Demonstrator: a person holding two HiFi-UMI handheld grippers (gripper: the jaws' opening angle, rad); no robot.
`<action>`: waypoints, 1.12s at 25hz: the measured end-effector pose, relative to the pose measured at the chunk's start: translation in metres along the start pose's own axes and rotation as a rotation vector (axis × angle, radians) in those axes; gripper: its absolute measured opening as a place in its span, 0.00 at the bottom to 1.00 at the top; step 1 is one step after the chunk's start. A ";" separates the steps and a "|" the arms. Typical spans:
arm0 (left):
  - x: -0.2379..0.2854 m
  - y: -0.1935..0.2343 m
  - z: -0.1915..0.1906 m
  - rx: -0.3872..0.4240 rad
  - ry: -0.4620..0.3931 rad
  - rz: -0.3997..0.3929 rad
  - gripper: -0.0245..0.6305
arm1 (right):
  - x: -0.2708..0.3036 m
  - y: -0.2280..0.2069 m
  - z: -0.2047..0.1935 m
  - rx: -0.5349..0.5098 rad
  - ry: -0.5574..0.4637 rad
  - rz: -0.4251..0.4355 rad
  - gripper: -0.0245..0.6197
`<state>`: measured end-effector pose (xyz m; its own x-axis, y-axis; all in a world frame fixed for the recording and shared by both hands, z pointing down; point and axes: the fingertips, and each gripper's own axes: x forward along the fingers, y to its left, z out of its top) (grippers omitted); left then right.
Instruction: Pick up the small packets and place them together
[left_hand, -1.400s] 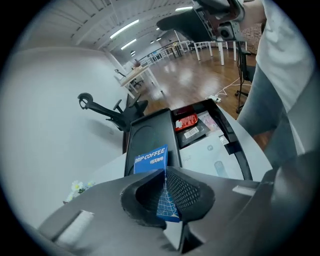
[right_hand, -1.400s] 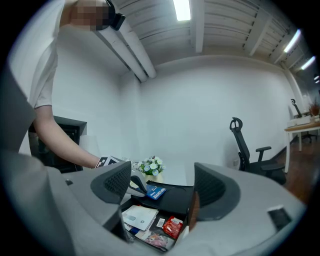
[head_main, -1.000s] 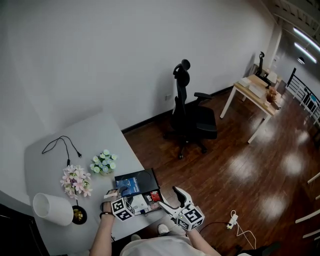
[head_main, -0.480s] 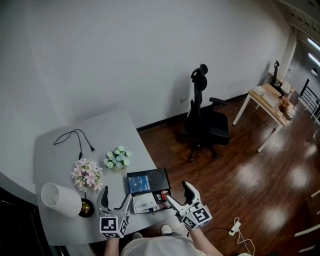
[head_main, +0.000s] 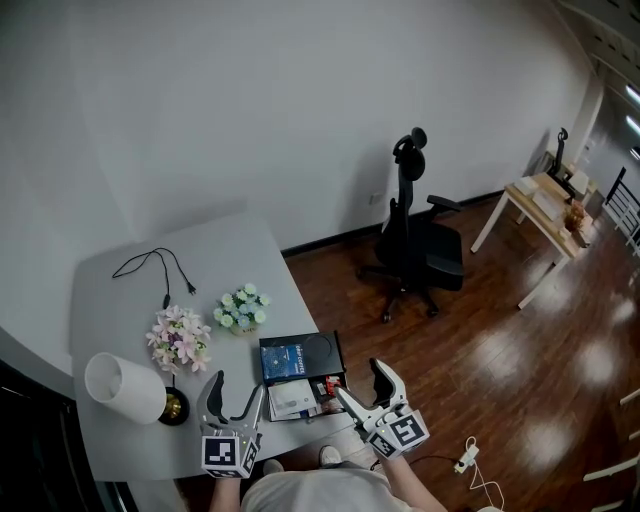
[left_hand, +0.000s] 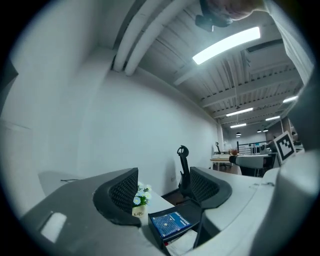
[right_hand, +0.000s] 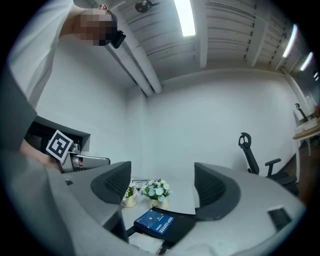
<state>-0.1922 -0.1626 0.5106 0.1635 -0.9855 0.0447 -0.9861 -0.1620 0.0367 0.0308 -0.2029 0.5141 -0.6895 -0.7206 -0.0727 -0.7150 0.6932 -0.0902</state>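
An open black box lies at the table's near edge with a blue coffee packet on it. White packets and a small red packet lie just in front. My left gripper hangs left of the box, open and empty; its jaws have just been closing slightly with nothing between them. My right gripper is open and empty at the box's right. In the left gripper view the blue packet shows below the left gripper. In the right gripper view the blue packet lies under the right gripper.
On the grey table stand a pink bouquet, a small pot of white flowers, a white lamp shade and a black cable. A black office chair stands on the wooden floor to the right.
My left gripper has lifted away from the packets by the box, rolled upright and now stands open and empty. The right gripper rose slightly. The head view shifted.
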 end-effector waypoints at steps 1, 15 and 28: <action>0.002 -0.006 -0.003 0.024 0.011 -0.026 0.54 | -0.002 -0.002 -0.001 0.000 0.003 -0.004 0.64; 0.033 -0.093 -0.176 0.431 0.582 -0.431 0.56 | -0.030 -0.022 -0.011 -0.004 0.043 -0.053 0.64; 0.098 -0.190 -0.281 0.853 0.724 -0.765 0.35 | -0.071 -0.061 -0.013 -0.005 0.054 -0.156 0.64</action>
<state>0.0197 -0.2144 0.7882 0.3922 -0.4310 0.8127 -0.3099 -0.8937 -0.3244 0.1219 -0.1933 0.5373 -0.5750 -0.8181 -0.0044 -0.8145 0.5729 -0.0912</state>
